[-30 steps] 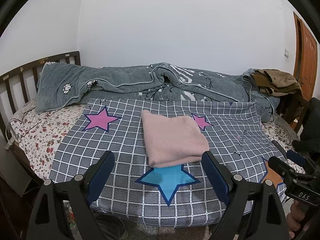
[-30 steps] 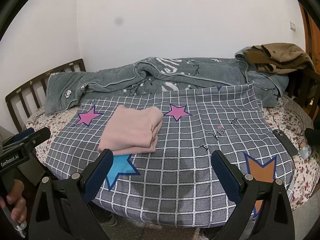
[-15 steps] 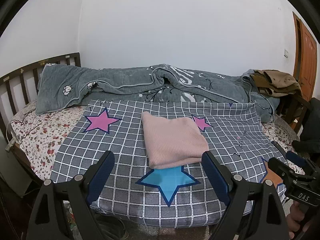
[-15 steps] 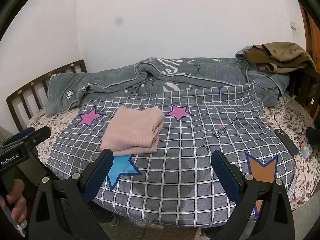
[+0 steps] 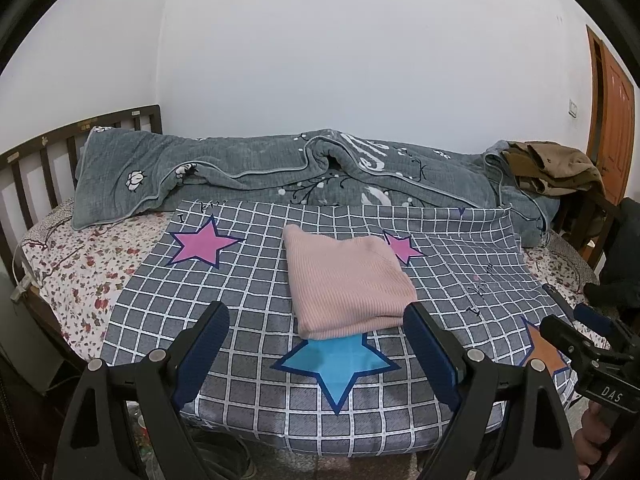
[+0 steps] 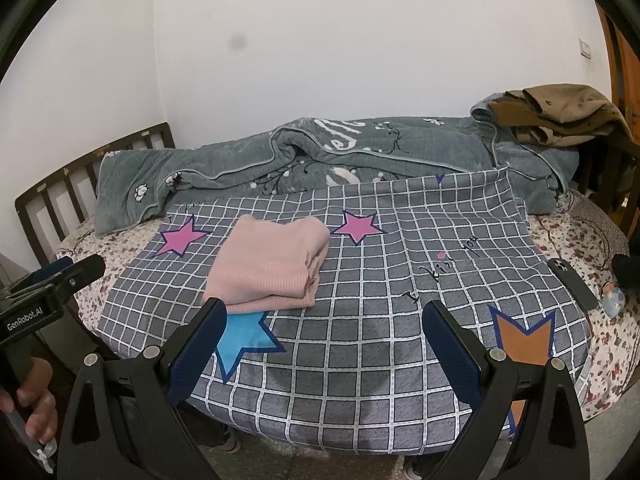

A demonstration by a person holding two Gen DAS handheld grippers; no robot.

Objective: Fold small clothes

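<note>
So the pink ribbed sweater [image 5: 346,280] is folded into a neat chunky rectangle, a few layers thick, with the stacked edges showing on its right side in the right wrist view. It's lying on the grey checked sheet [image 5: 248,280] spread over the bed, between the two pink stars [image 5: 202,245], with its near end overlapping the tip of the blue star [image 5: 338,362]. The long side runs from the front edge of the bed back toward the rumpled grey quilt [image 5: 260,168] by the wall. The left hand-held gripper [image 5: 316,344] is spread wide with nothing in it, hanging just in front of the sweater. The right hand-held gripper [image 6: 320,344] is also spread and empty, off to the sweater's right.
</note>
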